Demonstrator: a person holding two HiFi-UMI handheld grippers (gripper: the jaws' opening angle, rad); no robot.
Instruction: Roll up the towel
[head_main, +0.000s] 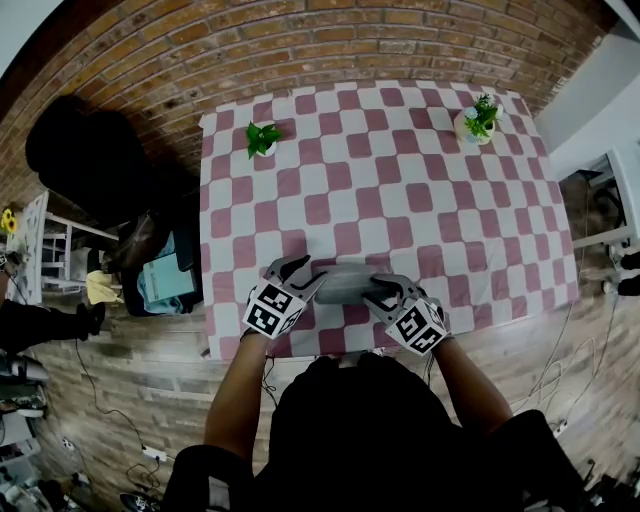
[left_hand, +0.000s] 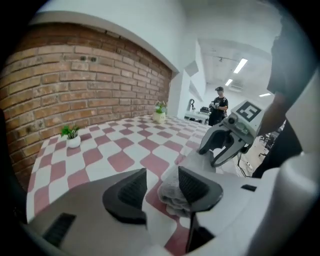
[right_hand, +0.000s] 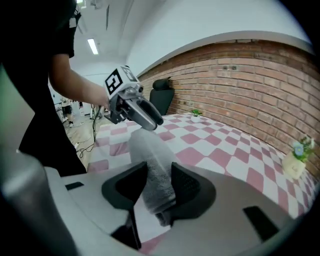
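Both ends of the rolled towel (head_main: 345, 282) sit between jaws — the right gripper (right_hand: 159, 169) pinches its end, the left gripper (left_hand: 162, 175) stands slightly apart around the other — so the roll's long axis runs straight from gripper to gripper, along the table's (head_main: 400, 150) near edge.

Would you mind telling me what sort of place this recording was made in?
Probably a lab or workshop dressed as a home corner: a checked tablecloth and potted plants by a brick wall, with cables trailing over the wood floor and strip lights overhead beyond.
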